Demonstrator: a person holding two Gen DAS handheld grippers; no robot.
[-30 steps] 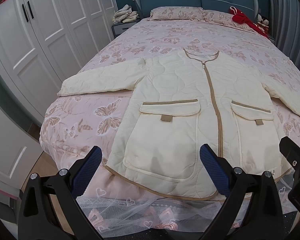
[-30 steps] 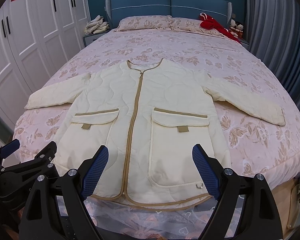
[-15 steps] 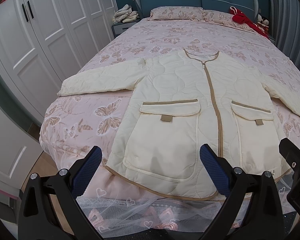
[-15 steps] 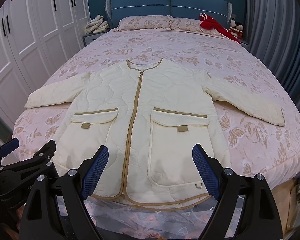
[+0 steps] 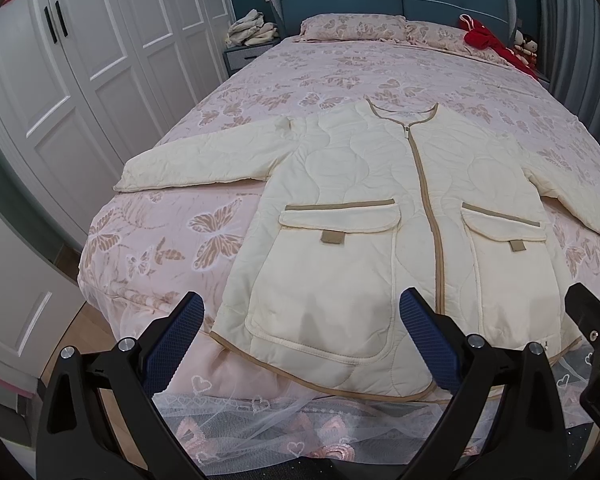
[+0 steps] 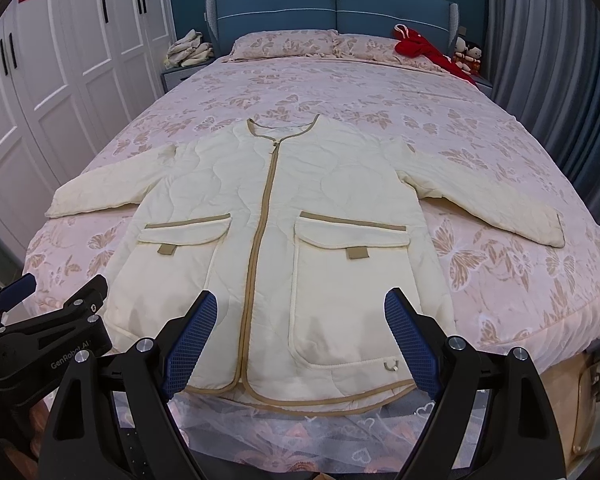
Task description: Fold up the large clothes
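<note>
1. I see the cream quilted jacket with tan trim and two flap pockets (image 5: 384, 216) spread flat, front up and zipped, near the foot of the bed with the pink butterfly-print cover (image 5: 340, 76).
2. Both sleeves lie stretched out sideways on the cover; the hem runs along the bed's foot edge.
3. My left gripper (image 5: 302, 338) hangs just short of the hem by the jacket's left pocket, its blue-padded fingers (image 5: 174, 338) spread wide with nothing between them.
4. My right gripper (image 6: 300, 334) sits before the other pocket (image 6: 352, 280), jaws equally wide apart and holding nothing.
5. From the right wrist view, the left gripper shows at the lower left edge, beside the right one.
6. White panelled wardrobe doors (image 6: 60, 80) line the left wall.
</note>
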